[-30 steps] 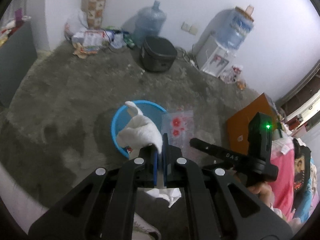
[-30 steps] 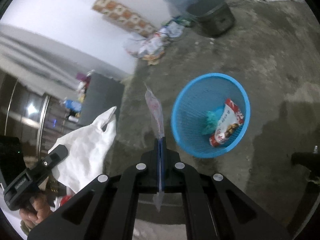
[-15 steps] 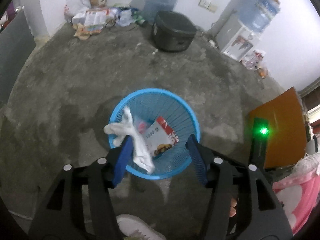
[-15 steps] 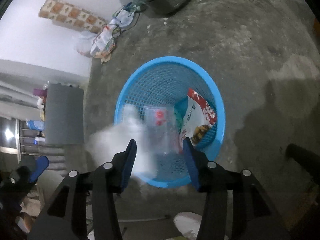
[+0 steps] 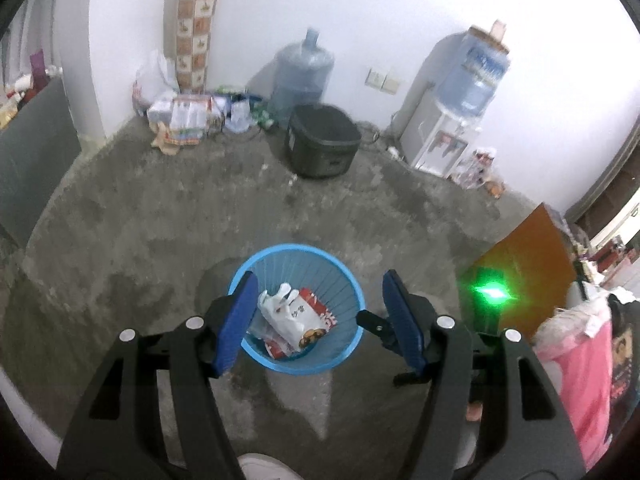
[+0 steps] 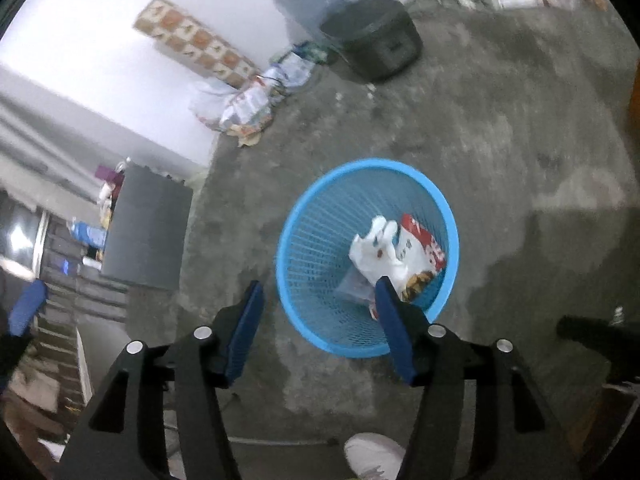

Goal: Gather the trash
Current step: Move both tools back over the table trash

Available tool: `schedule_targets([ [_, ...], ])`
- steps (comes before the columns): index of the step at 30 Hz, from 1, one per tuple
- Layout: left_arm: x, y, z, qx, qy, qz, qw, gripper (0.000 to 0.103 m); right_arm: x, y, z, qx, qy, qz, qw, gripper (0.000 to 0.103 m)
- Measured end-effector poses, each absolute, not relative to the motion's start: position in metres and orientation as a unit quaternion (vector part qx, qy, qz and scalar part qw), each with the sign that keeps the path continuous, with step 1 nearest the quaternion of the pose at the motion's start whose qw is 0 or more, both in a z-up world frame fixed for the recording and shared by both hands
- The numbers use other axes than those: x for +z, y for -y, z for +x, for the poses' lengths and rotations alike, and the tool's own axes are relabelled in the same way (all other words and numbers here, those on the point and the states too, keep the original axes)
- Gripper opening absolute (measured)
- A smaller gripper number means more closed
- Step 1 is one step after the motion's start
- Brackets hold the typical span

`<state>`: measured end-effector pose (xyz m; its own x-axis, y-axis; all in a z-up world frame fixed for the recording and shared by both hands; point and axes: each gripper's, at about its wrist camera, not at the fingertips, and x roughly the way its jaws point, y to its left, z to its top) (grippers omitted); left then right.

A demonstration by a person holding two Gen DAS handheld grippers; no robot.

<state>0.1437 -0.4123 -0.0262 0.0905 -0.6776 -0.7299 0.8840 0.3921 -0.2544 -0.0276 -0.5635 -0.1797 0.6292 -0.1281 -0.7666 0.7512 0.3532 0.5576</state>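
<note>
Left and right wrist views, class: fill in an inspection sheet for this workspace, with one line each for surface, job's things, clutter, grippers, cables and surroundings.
Surface: bare grey concrete floor, blotchy.
Job's things: blue mesh basket standing upright on the floor; inside lie a white plastic bag, a red snack packet and a clear wrapper.
Clutter: heap of bags and packets against the wall.
Grippers: left gripper open, empty; right gripper open, empty.
Cables: nothing seen clearly.
Surroundings: black cooker, water jug, water dispenser, orange board.
</note>
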Motion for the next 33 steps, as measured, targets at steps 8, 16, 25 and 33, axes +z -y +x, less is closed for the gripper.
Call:
schedule_targets([
  [8, 0.049, 0.315, 0.124, -0.524, -0.352, 0.099, 0.769, 0.072, -0.076, 0.491, -0.010, -0.291, -0.302, 0.339, 0.842, 0.084],
  [16, 0.093, 0.192, 0.112, -0.470, -0.311, 0.048, 0.824, 0.083, 0.000, 0.392, 0.005, -0.264, -0.302, 0.144, 0.905, 0.097],
  [25, 0.095, 0.068, 0.106, -0.377, -0.303, 0.001, 0.875, 0.087, 0.037, 0.317, 0.007, -0.198, -0.293, 0.065, 0.933, 0.097],
  [33, 0.086, -0.014, 0.102, -0.302, -0.298, -0.028, 0.905, 0.087, 0.054, 0.263, 0.016, -0.133, -0.275, 0.022, 0.952, 0.097],
])
